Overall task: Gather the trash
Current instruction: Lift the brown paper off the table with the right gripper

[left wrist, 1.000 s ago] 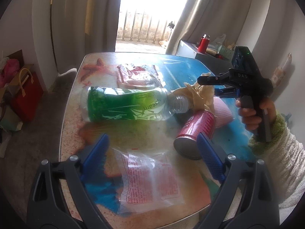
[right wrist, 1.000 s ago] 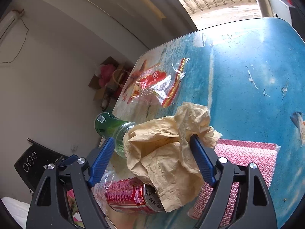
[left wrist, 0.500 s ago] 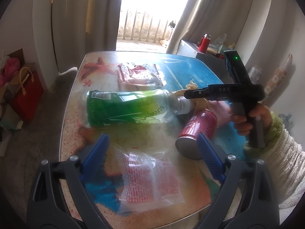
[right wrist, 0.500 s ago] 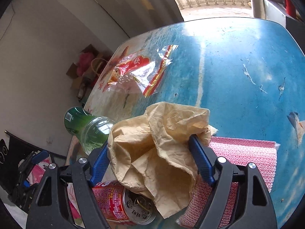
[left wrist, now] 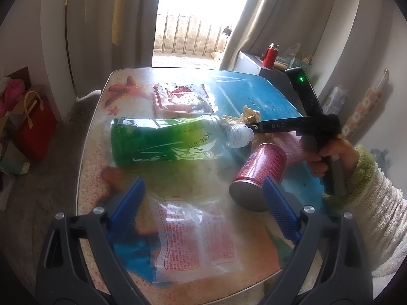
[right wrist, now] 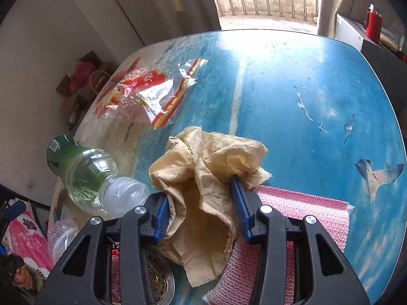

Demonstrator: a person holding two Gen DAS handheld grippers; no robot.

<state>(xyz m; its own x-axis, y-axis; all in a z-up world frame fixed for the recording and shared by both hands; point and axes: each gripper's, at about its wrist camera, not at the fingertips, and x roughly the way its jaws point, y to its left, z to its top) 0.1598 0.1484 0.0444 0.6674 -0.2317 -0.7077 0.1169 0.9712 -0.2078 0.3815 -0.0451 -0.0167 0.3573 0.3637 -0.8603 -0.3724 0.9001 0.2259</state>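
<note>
The left gripper (left wrist: 203, 198) hovers above the near edge of the surface (left wrist: 267, 94); its fingers (left wrist: 128, 199) stand wide apart with nothing between them. Directly below lies a clear plastic wrapper with red print (left wrist: 195, 239), flat at the near edge. Beyond it a green plastic bottle (left wrist: 162, 139) lies on its side along the left edge, neck toward the middle. A second clear wrapper with red and gold print (right wrist: 150, 94) lies toward the far left corner.

Just right of the bottle neck sits a crumpled brown paper (right wrist: 203, 178), partly over a red drink can (left wrist: 259, 172) that lies on its side, and against a pink mesh pad (right wrist: 305, 211).

The right gripper (right wrist: 203, 203), held in a person's hand (left wrist: 328, 152) with a fleecy sleeve, points steeply down at this cluster. Its fingers (right wrist: 240, 208) have just been closing and now press on both flanks of the crumpled paper, which bunches between them.

Task status, as a judgement: collection is at an early stage. No bin or bag for the trash is in view. The paper is gripped but not lifted clear. Both wrappers, the bottle, the can and the pad remain on the surface, untouched by either gripper.
</note>
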